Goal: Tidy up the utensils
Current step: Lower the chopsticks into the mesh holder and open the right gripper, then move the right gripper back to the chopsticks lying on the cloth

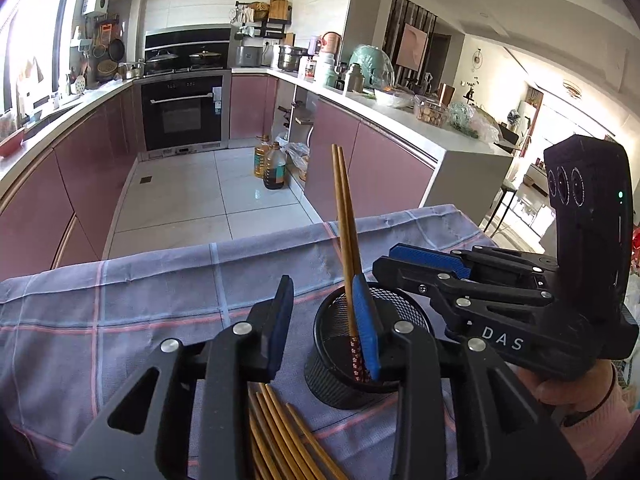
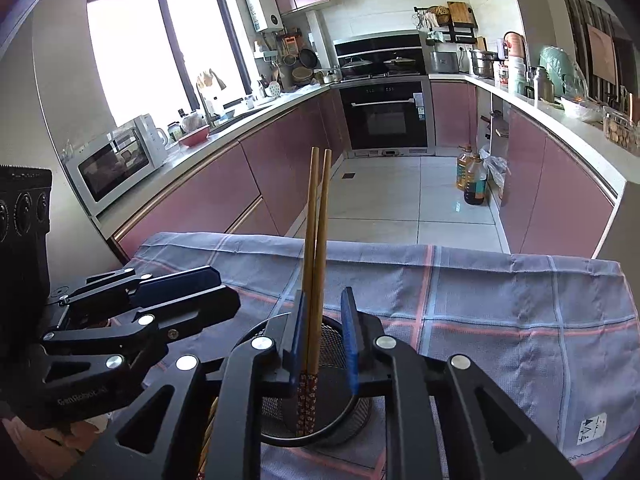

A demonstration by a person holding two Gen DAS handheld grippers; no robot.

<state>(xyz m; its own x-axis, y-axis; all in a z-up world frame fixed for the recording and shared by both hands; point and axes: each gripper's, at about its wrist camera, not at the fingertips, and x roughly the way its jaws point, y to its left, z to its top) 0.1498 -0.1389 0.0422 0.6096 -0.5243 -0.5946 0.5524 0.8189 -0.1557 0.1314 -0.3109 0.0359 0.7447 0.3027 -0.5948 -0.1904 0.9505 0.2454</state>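
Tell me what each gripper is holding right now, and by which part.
Nothing is held. The right gripper is open around the chopstick pair standing in the mesh cup; the left gripper is open and empty.

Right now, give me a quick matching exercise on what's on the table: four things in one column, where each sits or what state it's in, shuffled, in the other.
1. pair of chopsticks
2. loose chopsticks
3. mesh cup
4. left gripper

A. standing on the checked cloth
B. open, beside the cup
C. lying flat on the cloth
D. upright in the cup

Pairs: 1-D, 2-C, 3-A, 4-B
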